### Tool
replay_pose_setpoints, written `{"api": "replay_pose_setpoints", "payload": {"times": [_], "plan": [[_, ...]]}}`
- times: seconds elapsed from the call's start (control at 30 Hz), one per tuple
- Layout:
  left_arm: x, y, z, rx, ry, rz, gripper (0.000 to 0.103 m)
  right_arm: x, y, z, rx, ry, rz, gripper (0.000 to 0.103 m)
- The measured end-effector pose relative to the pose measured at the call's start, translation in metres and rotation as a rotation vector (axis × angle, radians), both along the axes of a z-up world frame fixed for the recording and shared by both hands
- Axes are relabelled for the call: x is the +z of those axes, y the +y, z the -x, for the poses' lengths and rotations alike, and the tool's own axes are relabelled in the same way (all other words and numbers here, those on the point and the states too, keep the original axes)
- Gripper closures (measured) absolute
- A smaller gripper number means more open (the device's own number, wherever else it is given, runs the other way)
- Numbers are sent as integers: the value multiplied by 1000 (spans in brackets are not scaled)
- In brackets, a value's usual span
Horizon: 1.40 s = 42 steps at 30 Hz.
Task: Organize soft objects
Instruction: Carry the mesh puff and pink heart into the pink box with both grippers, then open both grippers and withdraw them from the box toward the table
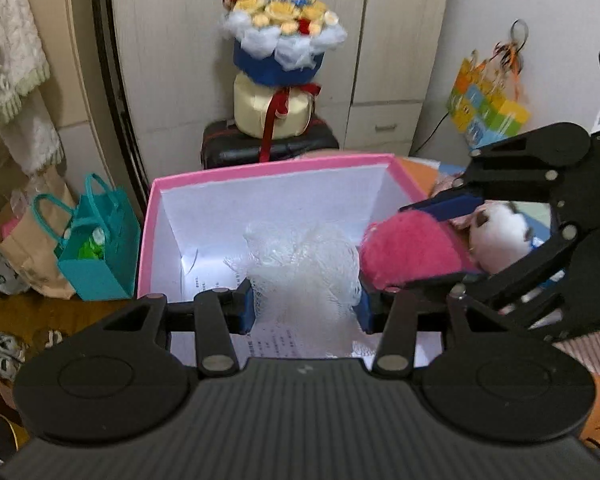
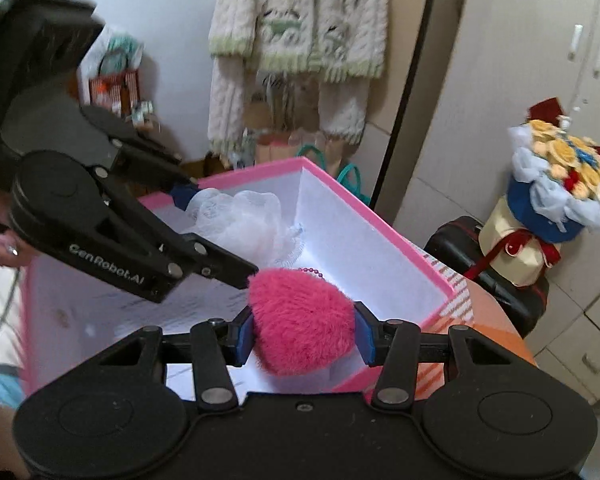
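Now, left gripper point(image 1: 305, 307): clamped on white mesh bath pouf point(image 1: 304, 268), over open pink cardboard box point(image 1: 260, 170)
right gripper point(image 2: 303, 334): clamped on fluffy pink heart-shaped plush point(image 2: 302, 320), above box's near edge

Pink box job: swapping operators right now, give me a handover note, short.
Left gripper: shut on the white mesh pouf, held over the open pink box.
Right gripper: shut on the pink fluffy heart, above the box's near edge.
Done: both items picked up, brought to the box.
Left: release both inside. A white plush toy lies outside, beyond the box's right wall; it probably goes in next.
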<state>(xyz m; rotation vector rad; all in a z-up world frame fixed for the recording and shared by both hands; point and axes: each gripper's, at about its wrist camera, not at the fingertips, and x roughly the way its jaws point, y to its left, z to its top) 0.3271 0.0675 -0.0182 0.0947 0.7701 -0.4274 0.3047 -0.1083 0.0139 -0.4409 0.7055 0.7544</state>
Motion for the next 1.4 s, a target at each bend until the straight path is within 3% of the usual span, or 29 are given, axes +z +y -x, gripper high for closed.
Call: {"api": "replay_pose_setpoints", "payload": {"times": [0.17,0.33,0.47,0.53,0.57,0.97,1.4], "plan": [[-15,-1,-12,22,91,-52,56,-18,20,-20,47,-7,85,48],[-22,-3,-10,38,92,-94,55,-34,38,-32,80,-46,168,48],[-20,-2,-10,47,89,-108,48,-43,46,-40,101,-38,191,44],[-19,-1,-8,37,83,-97,43,-46,45,-43,102,-37,184,31],[-17,0,-6,36,74,-93,38,-46,44,-42,101,-44,179,29],[14,11,37,20,-15,-27,36,4,-3,8,15,-5,-55,28],[57,12,117,-41,-83,-33,36,47,-25,97,-108,-18,-106,28]]}}
